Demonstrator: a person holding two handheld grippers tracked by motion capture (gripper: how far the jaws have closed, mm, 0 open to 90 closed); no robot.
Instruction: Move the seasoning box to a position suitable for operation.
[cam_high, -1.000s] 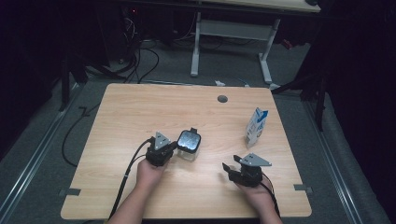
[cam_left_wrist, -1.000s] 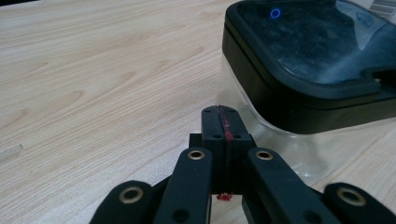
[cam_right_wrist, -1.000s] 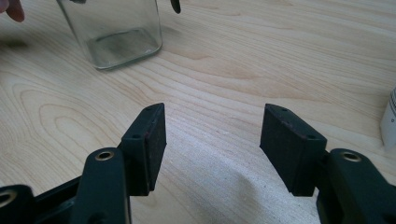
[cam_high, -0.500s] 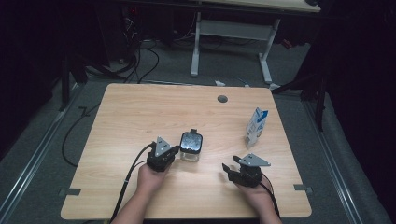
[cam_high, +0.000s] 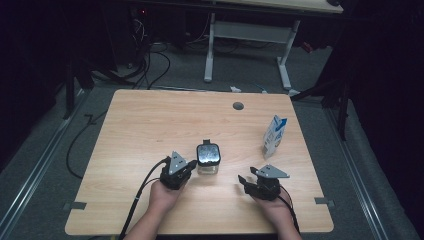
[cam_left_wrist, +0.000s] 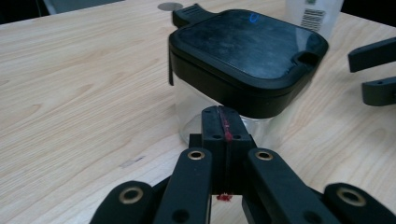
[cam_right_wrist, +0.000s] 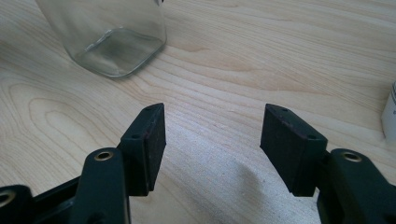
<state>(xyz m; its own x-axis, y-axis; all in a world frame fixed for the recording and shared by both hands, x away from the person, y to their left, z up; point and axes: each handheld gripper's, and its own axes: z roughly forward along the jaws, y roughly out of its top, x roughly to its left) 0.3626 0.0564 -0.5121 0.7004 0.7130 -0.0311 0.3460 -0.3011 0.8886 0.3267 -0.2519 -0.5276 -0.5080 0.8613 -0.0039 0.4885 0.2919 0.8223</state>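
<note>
A: Where is the jar (cam_high: 208, 159)?

B: Mid-counter (cam_high: 150, 125), upright, just ahead of my left gripper (cam_left_wrist: 223, 122) (jaws pressed together, nearer). My right gripper (cam_right_wrist: 212, 140), jaws spread and empty, sits farther off.

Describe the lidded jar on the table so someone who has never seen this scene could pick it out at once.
On the wooden table, look near the front edge, just ahead of the left claw. The jar is clear, square-sided, with a black lid; the only other container, a blue-and-white carton, stands far right.
</note>
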